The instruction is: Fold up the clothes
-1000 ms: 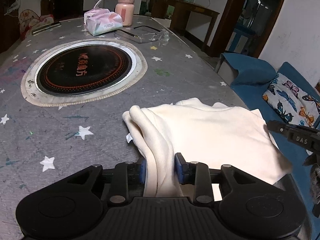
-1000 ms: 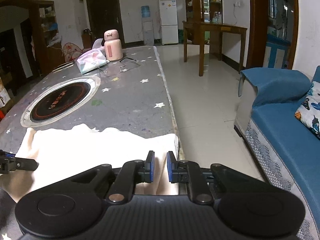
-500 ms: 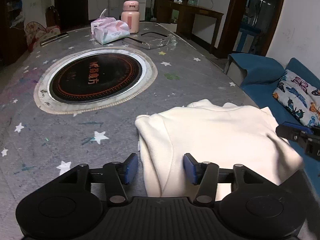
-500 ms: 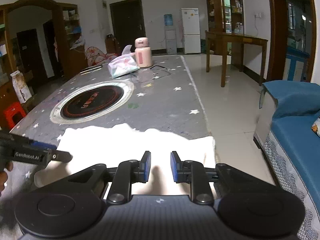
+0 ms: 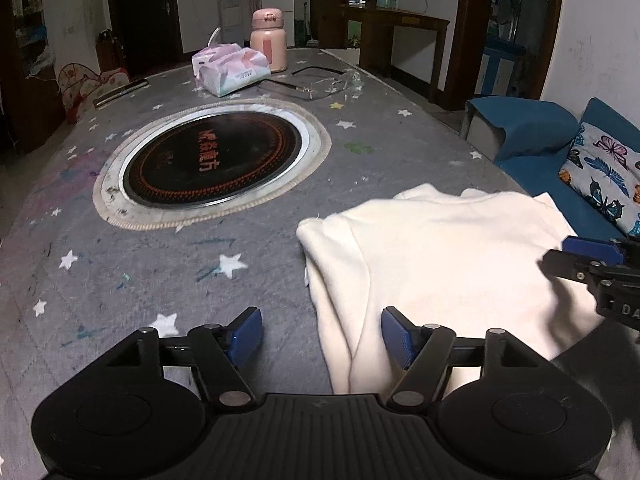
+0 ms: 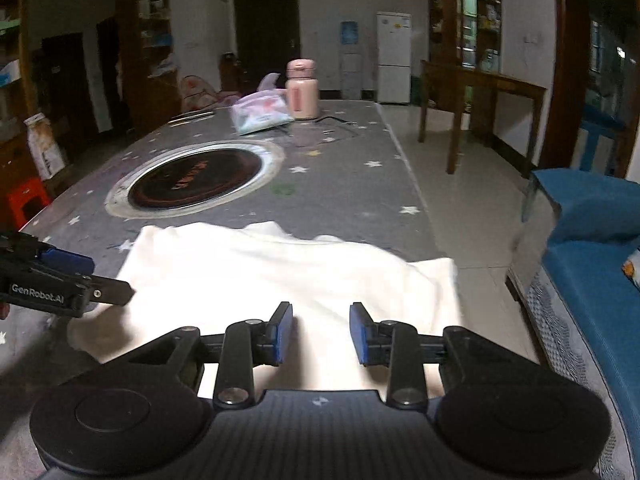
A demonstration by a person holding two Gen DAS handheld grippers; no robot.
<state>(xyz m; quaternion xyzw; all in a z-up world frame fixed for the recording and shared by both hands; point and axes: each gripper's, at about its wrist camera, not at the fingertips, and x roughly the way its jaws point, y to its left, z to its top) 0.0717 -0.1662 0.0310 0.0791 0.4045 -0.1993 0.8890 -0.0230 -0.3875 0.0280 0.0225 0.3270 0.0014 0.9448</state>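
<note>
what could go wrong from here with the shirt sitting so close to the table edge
1. The cream garment lies at the table corner, one corner over the edge on the sofa side; a careless drag could probably pull it off.
2. Both the left gripper and the right gripper are open, so nothing pins the fold; it may spring loose.
3. The bunched folded edge at its left may leave the next fold crooked.

A home living room: a sofa [image 6: 592,248], a fridge [image 6: 393,57], and a table [image 5: 384,128] with a hotplate [image 5: 212,162].
</note>
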